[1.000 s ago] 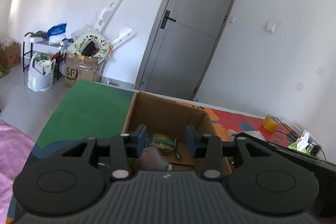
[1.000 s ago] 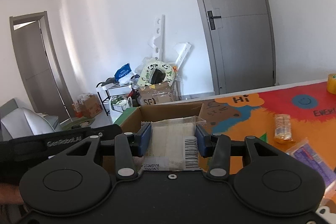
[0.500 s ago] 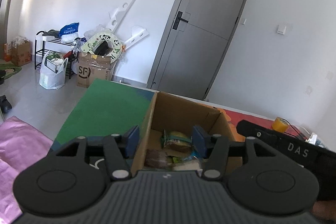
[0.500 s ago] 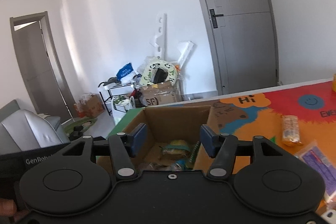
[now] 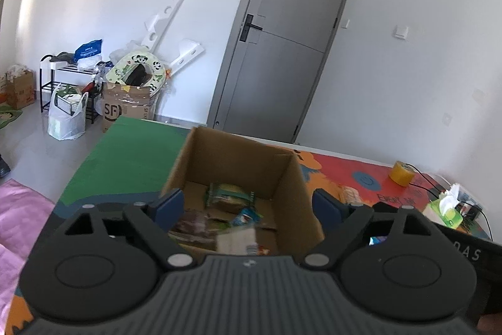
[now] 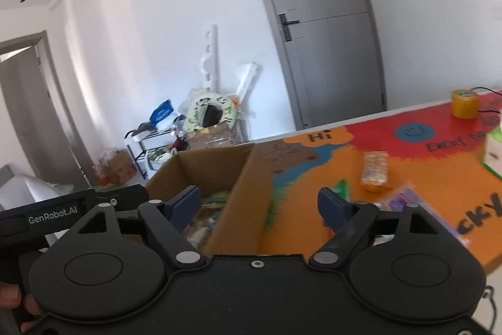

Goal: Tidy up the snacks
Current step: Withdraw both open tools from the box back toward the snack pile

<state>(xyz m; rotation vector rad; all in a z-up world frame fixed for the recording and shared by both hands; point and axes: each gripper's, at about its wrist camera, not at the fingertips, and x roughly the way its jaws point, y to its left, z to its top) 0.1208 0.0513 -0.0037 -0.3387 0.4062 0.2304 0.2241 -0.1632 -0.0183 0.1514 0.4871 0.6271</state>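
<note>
An open cardboard box (image 5: 282,175) (image 6: 248,178) stands on the colourful table mat and holds several snack packets (image 5: 230,197). A white packet (image 5: 237,240) lies blurred at the box's near edge. My left gripper (image 5: 246,208) hangs over the box, its jaws opening with nothing pressed between the pads. My right gripper (image 6: 260,206) straddles the box's right wall, jaws also opening and holding nothing. On the mat to the right lie an orange cracker packet (image 6: 375,170) and a purple packet (image 6: 408,200).
A yellow tape roll (image 5: 401,173) (image 6: 464,104) and a green tissue box (image 5: 444,209) sit at the mat's far right, with black cables. A hand holds the other gripper's handle (image 6: 53,212) at left. Boxes, bags and a rack stand against the far wall.
Both grippers let go of their packets, a small one from the left and a white barcoded one from the right, which dropped into the box. Both jaws spread wide; the right view shifted rightwards.
</note>
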